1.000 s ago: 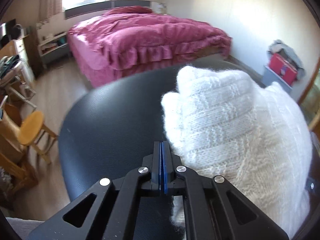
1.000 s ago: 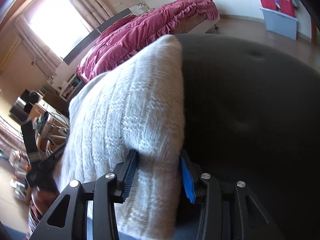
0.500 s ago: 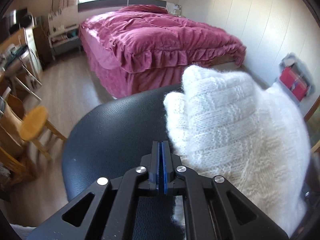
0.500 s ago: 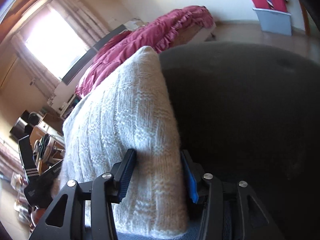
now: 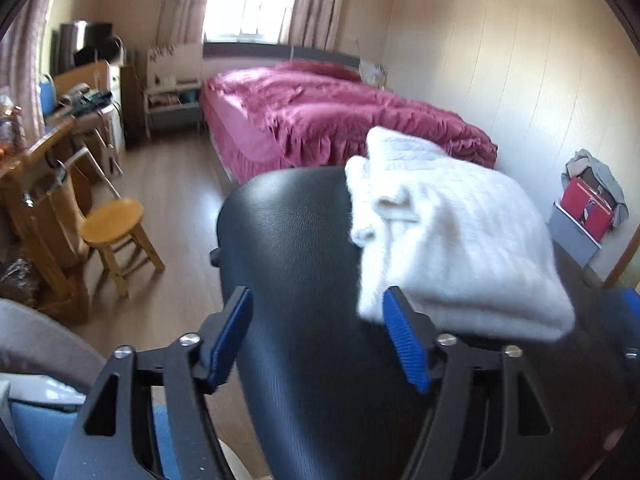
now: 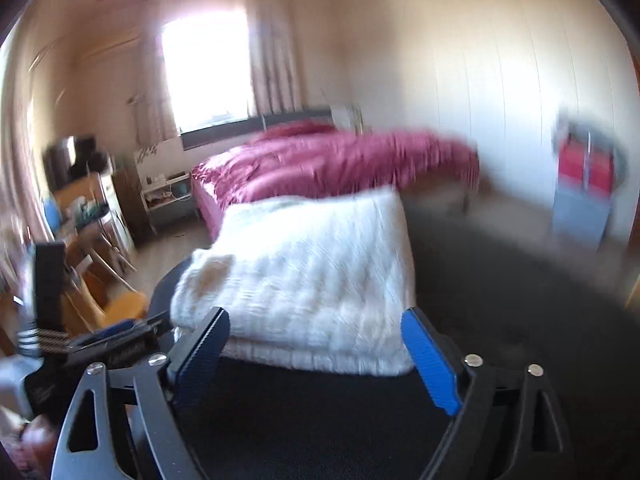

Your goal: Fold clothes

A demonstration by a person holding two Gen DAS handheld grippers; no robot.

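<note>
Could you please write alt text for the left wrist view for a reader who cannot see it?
A folded white knit sweater lies on a black leather seat, just beyond the left gripper, whose blue-padded jaws are opening with nothing between them. Behind are a bed with a crimson quilt and a wooden stool.

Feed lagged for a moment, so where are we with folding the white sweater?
Done: the white sweater lies folded in a compact bundle on the black seat. In hand: nothing; the left gripper and the right gripper are both opening with no cloth clamped. Left: apparently only pulling clear; no other clothes awaiting folding show here.
</note>
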